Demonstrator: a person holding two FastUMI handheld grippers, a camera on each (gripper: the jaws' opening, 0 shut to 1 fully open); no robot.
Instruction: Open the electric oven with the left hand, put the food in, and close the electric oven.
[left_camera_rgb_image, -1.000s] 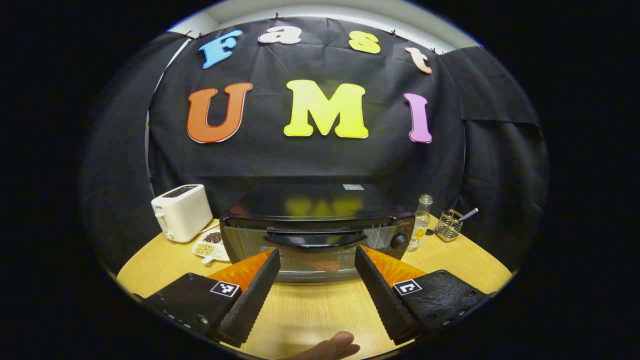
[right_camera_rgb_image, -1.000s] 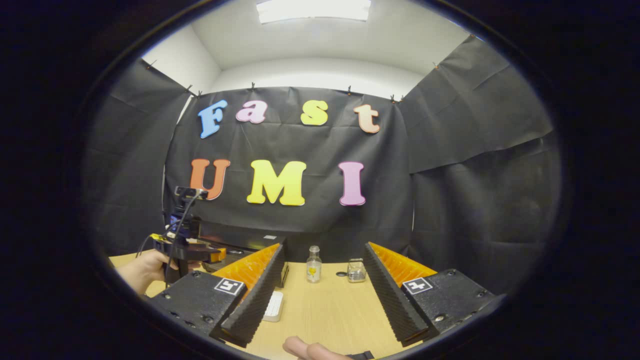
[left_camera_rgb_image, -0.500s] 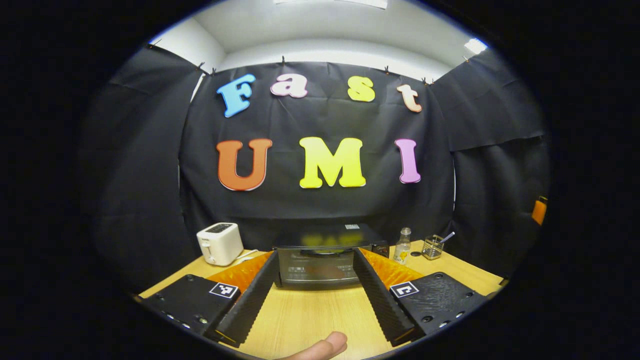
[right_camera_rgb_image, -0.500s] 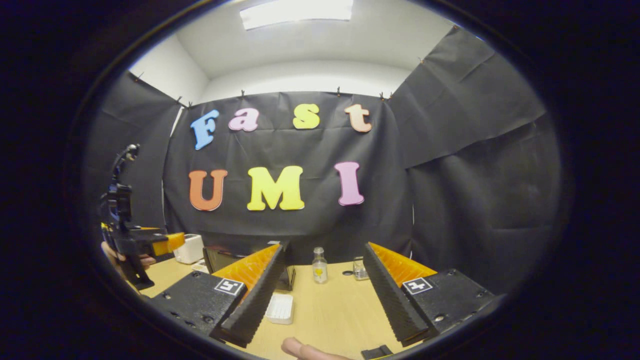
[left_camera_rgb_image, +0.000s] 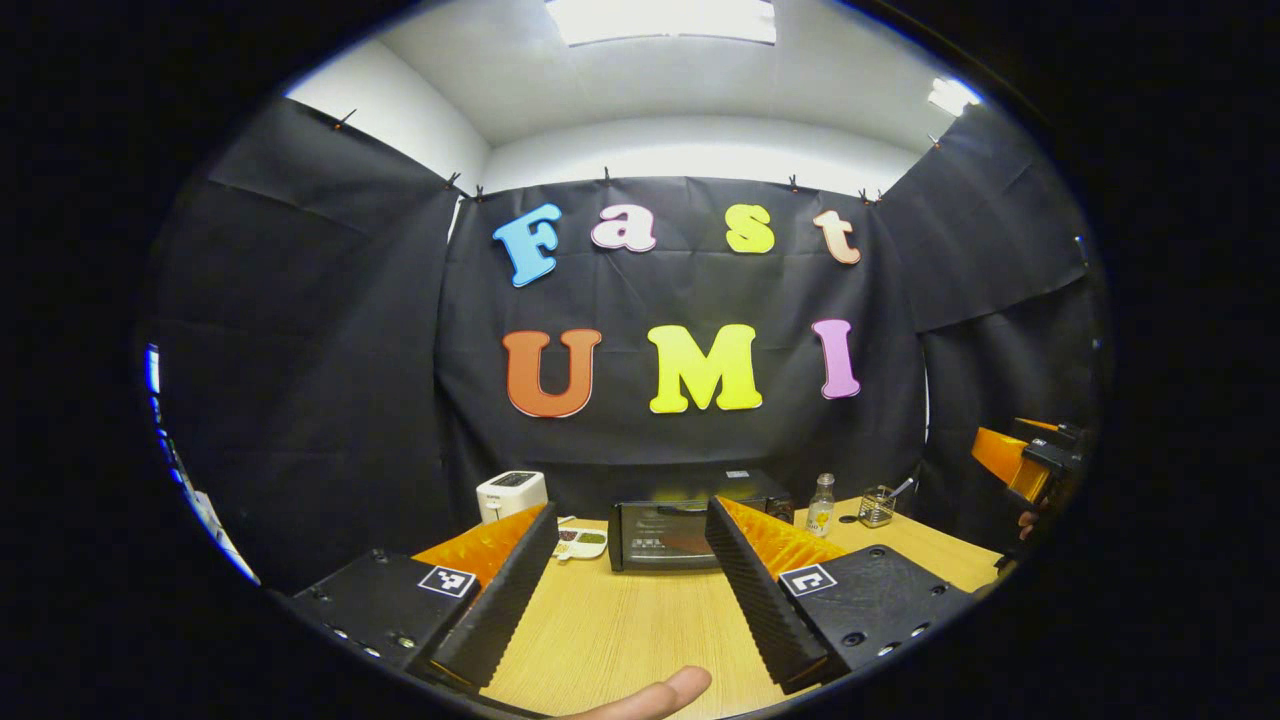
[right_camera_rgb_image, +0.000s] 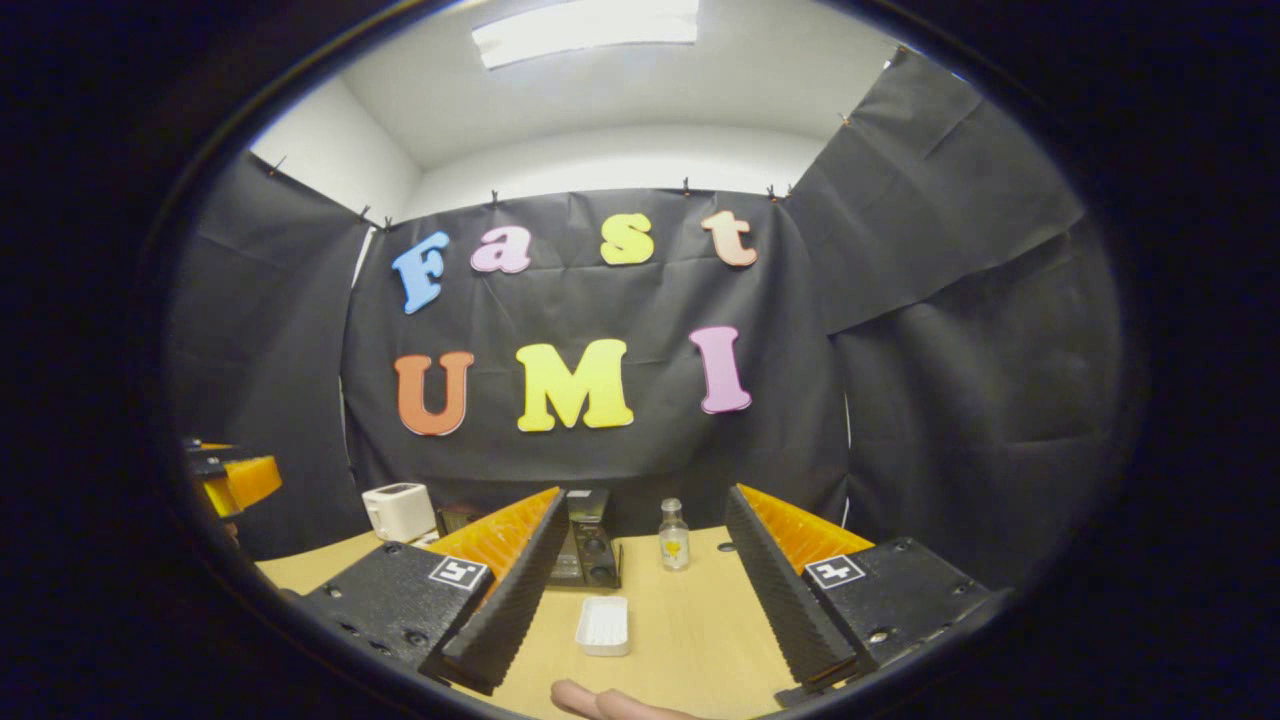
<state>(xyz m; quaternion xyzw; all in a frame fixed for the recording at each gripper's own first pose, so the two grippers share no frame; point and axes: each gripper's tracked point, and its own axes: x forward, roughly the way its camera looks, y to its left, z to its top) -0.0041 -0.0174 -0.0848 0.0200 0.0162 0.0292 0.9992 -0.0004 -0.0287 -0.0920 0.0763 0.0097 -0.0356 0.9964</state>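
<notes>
Left gripper (left_camera_rgb_image: 630, 580) and right gripper (right_camera_rgb_image: 640, 580): jaws spread wide, empty, held level; a fingertip (left_camera_rgb_image: 660, 692) below.

Left gripper (left_camera_rgb_image: 628, 585) and right gripper (right_camera_rgb_image: 640, 585): each is showing two long wedge-shaped fingers (left_camera_rgb_image: 500, 600) with ridged inner faces, black textured mounting blocks studded with small screws, and a square black-and-white marker tag on each block.
</notes>
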